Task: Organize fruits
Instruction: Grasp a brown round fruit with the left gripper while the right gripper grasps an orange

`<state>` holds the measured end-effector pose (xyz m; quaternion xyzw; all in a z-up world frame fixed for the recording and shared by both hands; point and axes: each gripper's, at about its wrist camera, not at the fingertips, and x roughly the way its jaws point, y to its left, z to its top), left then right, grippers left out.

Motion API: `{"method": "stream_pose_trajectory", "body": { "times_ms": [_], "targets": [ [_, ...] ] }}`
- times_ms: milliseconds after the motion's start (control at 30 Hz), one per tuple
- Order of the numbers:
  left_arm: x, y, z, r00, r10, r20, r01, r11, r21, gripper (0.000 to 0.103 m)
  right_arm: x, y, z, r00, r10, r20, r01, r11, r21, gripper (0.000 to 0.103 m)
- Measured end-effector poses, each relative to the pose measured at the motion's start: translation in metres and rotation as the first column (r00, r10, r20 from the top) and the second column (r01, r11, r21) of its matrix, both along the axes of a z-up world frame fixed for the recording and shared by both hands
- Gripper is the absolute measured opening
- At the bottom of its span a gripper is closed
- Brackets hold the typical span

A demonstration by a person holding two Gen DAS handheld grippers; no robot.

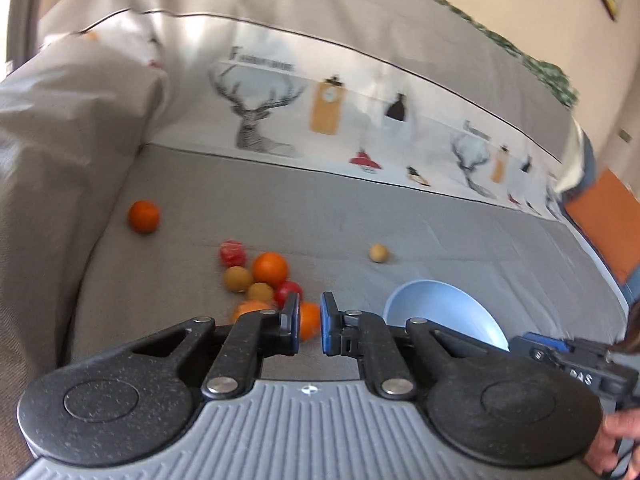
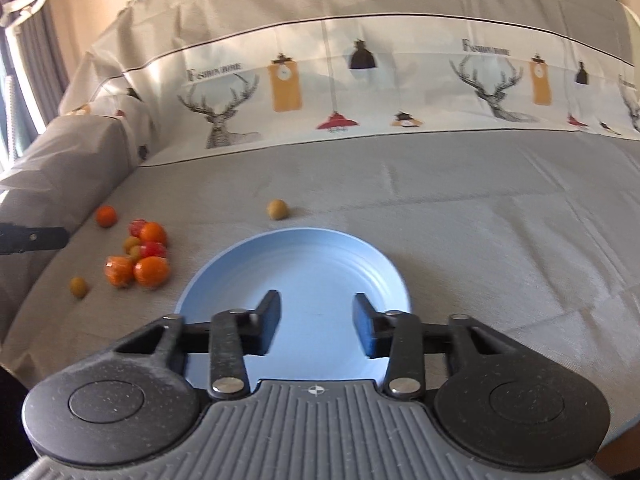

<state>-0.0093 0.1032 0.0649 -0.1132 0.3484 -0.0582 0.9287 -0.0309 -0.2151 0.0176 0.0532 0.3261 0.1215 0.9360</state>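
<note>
A cluster of oranges (image 1: 271, 268), red fruits (image 1: 232, 253) and tan round fruits (image 1: 238, 279) lies on the grey cover. One orange (image 1: 144, 216) and one tan fruit (image 1: 378, 253) lie apart from it. My left gripper (image 1: 310, 322) hovers just before the cluster, shut with nothing between its pads; an orange (image 1: 311, 330) shows behind the slit. My right gripper (image 2: 316, 320) hangs open and empty over the near part of the light blue plate (image 2: 304, 256). From the right wrist, the cluster (image 2: 150, 272) sits left of the plate, with a small tan fruit (image 2: 78, 287) nearer.
The grey cover (image 2: 480, 220) spreads over a soft seat. A deer-print cloth (image 2: 360, 88) drapes the backrest behind. A covered armrest or cushion (image 1: 60, 140) rises on the left. An orange panel (image 1: 600, 216) stands at the far right. A hand (image 1: 616, 440) holds the right gripper.
</note>
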Motion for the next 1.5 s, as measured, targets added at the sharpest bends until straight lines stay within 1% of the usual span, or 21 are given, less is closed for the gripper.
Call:
{"method": "stream_pose_trajectory", "body": {
  "times_ms": [67,167,267,333,400,433,467,500,567,700,800,867,933,1033,1233,1400,1500],
  "targets": [
    [0.006,0.004,-0.003,0.998,0.041,-0.041,-0.041,0.999,0.005,0.010,0.001,0.004,0.002,1.000,0.022,0.012,-0.022,1.000,0.009,0.036],
    [0.015,0.017,-0.011,0.985,0.109,-0.133,-0.110,0.994,-0.002,0.010,0.002,0.009,0.004,0.999,0.047,0.024,-0.048,0.999,0.024,0.036],
    [0.024,0.033,-0.021,0.955,0.196,-0.222,-0.203,0.979,-0.008,0.011,0.006,0.015,0.004,0.997,0.075,0.021,-0.076,0.996,0.039,0.036],
    [0.028,0.041,-0.026,0.934,0.248,-0.256,-0.259,0.966,-0.008,0.012,0.009,0.019,0.002,0.995,0.094,0.015,-0.095,0.994,0.051,0.036],
    [0.031,0.047,-0.029,0.921,0.271,-0.281,-0.286,0.958,-0.012,0.016,0.012,0.023,0.001,0.994,0.109,0.010,-0.109,0.992,0.061,0.036],
    [0.032,0.050,-0.032,0.911,0.288,-0.294,-0.304,0.953,-0.007,0.019,0.014,0.025,0.000,0.993,0.116,0.008,-0.117,0.991,0.066,0.036],
    [0.032,0.052,-0.033,0.901,0.310,-0.305,-0.325,0.946,0.003,0.024,0.015,0.028,-0.001,0.992,0.127,0.006,-0.127,0.989,0.073,0.037],
    [0.033,0.054,-0.034,0.893,0.327,-0.308,-0.341,0.940,0.008,0.026,0.017,0.031,-0.002,0.991,0.137,0.005,-0.137,0.988,0.077,0.037],
    [0.035,0.058,-0.035,0.883,0.352,-0.311,-0.367,0.930,0.011,0.027,0.019,0.038,-0.002,0.987,0.161,0.005,-0.161,0.983,0.083,0.037],
    [0.041,0.062,-0.040,0.869,0.358,-0.340,-0.378,0.926,0.010,0.028,0.026,0.058,-0.005,0.978,0.210,-0.003,-0.209,0.974,0.091,0.037],
    [0.046,0.066,-0.045,0.850,0.380,-0.364,-0.401,0.916,0.020,0.030,0.031,0.077,-0.007,0.969,0.247,-0.004,-0.245,0.965,0.088,0.039],
    [0.048,0.068,-0.048,0.836,0.392,-0.383,-0.414,0.910,0.028,0.030,0.035,0.090,-0.009,0.963,0.268,-0.006,-0.267,0.960,0.083,0.042],
    [0.051,0.069,-0.051,0.828,0.402,-0.392,-0.421,0.906,0.040,0.030,0.042,0.103,-0.012,0.959,0.284,-0.008,-0.283,0.956,0.075,0.044],
    [0.054,0.068,-0.053,0.823,0.404,-0.400,-0.418,0.907,0.058,0.030,0.051,0.122,-0.016,0.954,0.300,-0.011,-0.298,0.952,0.069,0.049],
    [0.059,0.067,-0.057,0.824,0.394,-0.408,-0.400,0.914,0.076,0.030,0.076,0.151,-0.028,0.951,0.309,-0.023,-0.308,0.950,0.042,0.058],
    [0.062,0.065,-0.058,0.826,0.387,-0.409,-0.386,0.918,0.090,0.030,0.095,0.170,-0.042,0.948,0.315,-0.052,-0.315,0.949,0.023,0.058],
    [0.065,0.064,-0.059,0.827,0.383,-0.411,-0.379,0.921,0.094,0.030,0.105,0.177,-0.053,0.948,0.304,-0.096,-0.304,0.953,0.012,0.058]
  ]
}}
